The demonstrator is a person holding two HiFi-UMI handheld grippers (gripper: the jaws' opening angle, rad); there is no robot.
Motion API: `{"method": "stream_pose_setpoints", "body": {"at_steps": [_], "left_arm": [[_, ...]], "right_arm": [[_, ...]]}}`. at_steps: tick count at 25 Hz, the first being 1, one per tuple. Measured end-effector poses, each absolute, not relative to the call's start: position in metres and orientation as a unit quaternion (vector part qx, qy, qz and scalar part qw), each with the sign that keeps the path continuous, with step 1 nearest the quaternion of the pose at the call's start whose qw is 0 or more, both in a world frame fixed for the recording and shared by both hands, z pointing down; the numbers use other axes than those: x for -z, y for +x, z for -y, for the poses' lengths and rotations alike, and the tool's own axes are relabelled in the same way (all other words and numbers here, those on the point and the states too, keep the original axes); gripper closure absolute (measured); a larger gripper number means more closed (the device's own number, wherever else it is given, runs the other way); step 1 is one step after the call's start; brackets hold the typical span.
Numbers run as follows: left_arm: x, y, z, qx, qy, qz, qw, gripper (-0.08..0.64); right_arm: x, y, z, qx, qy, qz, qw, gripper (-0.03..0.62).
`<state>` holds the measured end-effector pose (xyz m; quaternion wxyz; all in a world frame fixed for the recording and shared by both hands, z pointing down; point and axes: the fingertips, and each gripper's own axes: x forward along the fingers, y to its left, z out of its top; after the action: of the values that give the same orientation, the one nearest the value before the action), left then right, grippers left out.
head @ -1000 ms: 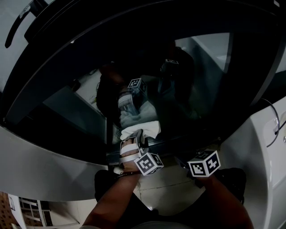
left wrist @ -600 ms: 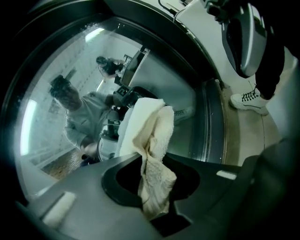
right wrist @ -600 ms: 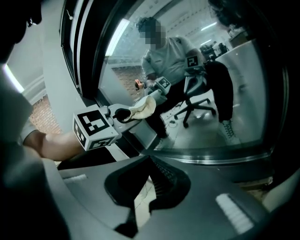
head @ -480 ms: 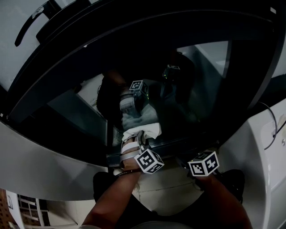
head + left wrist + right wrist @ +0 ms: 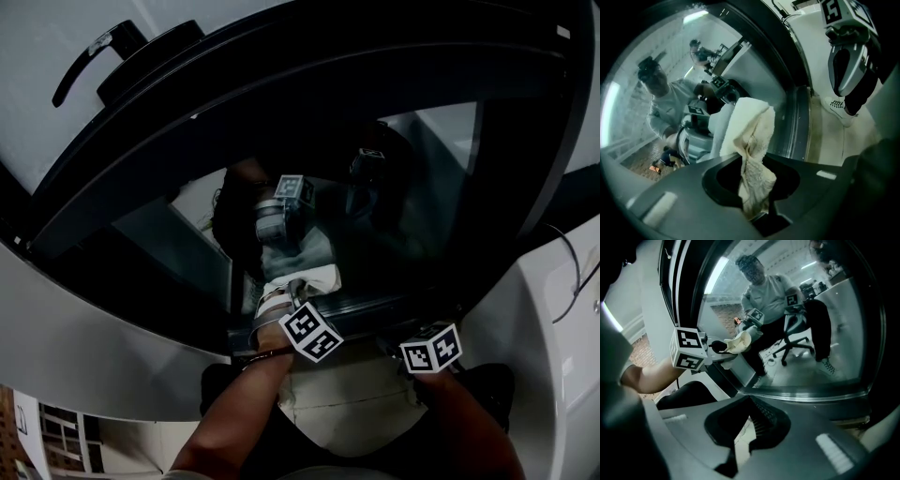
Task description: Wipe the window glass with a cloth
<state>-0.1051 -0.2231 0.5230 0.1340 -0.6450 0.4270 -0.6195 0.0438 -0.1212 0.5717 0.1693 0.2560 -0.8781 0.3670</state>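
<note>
The dark window glass [image 5: 422, 187] fills the head view and mirrors a person holding both grippers. My left gripper [image 5: 286, 298] is shut on a cream cloth [image 5: 302, 277], which is pressed against the bottom of the pane just above the sill. In the left gripper view the cloth [image 5: 749, 140] rises out of the shut jaws of that gripper [image 5: 753, 197] and folds against the glass [image 5: 670, 56]. My right gripper [image 5: 396, 339] hangs lower right, off the glass. In its own view the right gripper [image 5: 743, 432] has its jaws together with nothing between them, and the cloth [image 5: 738, 342] shows at left.
A black door handle [image 5: 94, 56] sits at the upper left above the black window frame [image 5: 281, 56]. White body panels [image 5: 94, 356] lie below left and at the right [image 5: 553, 319]. A black sill strip [image 5: 375, 305] runs under the glass. Pale floor [image 5: 347, 394] lies below.
The left gripper has edged up toward the sill, and less of the cloth shows above it. The head view has tilted, bringing the door handle further in. The right gripper has hardly moved.
</note>
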Motion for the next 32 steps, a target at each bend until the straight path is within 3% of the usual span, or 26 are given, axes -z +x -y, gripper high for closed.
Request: {"method": "stream_pose_setpoints", "body": {"at_steps": [7, 13, 23, 32], "left_arm": [[-0.501, -0.09, 0.196, 0.619, -0.675, -0.391, 0.087, 0.46], [-0.418, -0.061, 0.19, 0.596, -0.655, -0.415, 0.209, 0.46], [-0.195, 0.009, 0.198, 0.447, -0.57, -0.527, 0.445, 0.46], [-0.187, 0.012, 0.232, 0.43, -0.534, -0.551, 0.476, 0.459]], "right_arm": [[-0.566, 0.043, 0.122, -0.362, 0.255, 0.881, 0.167, 0.591], [-0.572, 0.046, 0.121, -0.362, 0.258, 0.879, 0.173, 0.591], [-0.58, 0.053, 0.12, -0.365, 0.268, 0.873, 0.182, 0.591], [-0.577, 0.049, 0.119, -0.366, 0.264, 0.874, 0.179, 0.591]]}}
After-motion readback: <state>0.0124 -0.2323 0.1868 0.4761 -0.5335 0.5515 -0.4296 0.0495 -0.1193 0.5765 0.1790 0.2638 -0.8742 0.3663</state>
